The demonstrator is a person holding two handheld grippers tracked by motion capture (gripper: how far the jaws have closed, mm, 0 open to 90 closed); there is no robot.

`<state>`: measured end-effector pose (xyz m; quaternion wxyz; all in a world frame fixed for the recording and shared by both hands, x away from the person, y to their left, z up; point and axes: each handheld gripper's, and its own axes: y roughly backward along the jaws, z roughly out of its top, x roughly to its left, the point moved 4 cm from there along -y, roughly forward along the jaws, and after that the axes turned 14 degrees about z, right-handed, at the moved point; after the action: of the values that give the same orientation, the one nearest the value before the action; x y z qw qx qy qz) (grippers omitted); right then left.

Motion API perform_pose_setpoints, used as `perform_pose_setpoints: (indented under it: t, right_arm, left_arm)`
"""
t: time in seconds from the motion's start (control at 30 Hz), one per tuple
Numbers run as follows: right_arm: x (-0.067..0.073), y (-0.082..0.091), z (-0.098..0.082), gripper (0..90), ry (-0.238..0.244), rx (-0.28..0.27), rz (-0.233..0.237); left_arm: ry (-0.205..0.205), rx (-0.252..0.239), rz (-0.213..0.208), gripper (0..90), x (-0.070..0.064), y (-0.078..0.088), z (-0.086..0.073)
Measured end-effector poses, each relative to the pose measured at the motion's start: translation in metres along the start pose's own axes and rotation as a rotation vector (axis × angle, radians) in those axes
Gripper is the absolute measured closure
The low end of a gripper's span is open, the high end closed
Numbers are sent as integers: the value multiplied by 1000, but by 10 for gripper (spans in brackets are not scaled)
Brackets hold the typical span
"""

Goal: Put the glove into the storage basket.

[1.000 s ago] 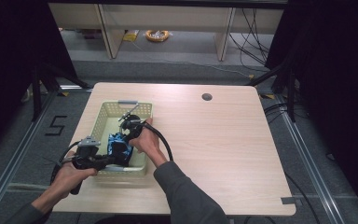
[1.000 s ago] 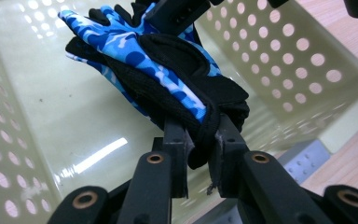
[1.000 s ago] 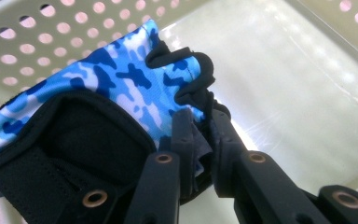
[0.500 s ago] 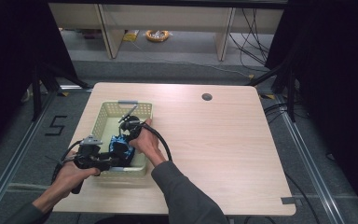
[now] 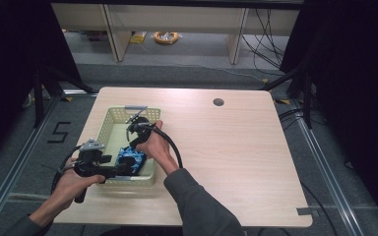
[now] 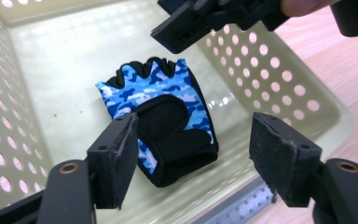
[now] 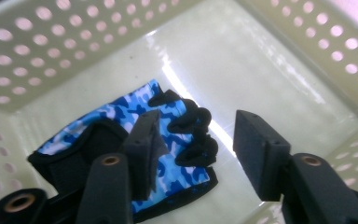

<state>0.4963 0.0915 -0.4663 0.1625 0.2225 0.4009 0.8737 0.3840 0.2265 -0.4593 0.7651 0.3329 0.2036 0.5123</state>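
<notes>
A: Looking down from the high view, we've got the blue camo glove [image 5: 131,158] lying flat on the floor of the cream basket [image 5: 109,129], toward its near end. Basket sits on the left part of the wood table [image 5: 236,147], w/ lots of bare tabletop to its right.

B: Agreed. Our left gripper [image 6: 191,154] hangs over the near rim; jaws have just been opening and stand apart, nothing pinched. Glove's cuff end lies below and between them, pads not on it.

A: Same w/ the right gripper [image 7: 196,140]: jaws just been opening, now apart, glove's finger end under the left pad but we can't tell if it touches. Not clamped.

B: Edges: perforated walls close on both long sides of the glove in the left gripper view, more free floor beyond the fingertips toward the far end.

A: Right gripper's jaw tips also show at top of the left gripper view, just above the glove, so the two tools sit near each other inside the basket.
</notes>
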Motion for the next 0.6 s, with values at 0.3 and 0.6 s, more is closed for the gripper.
perform_pose_setpoints:
  t: [0.3, 0.6]
  right_arm:
    - [6, 28, -4, 468, 22, -65, 28]
    - [8, 66, -21, 452, 42, -121, 40]
  left_arm:
    - [30, -21, -13, 273, -2, 9, 6]
    - [49, -57, -73, 252, -24, 19, 10]
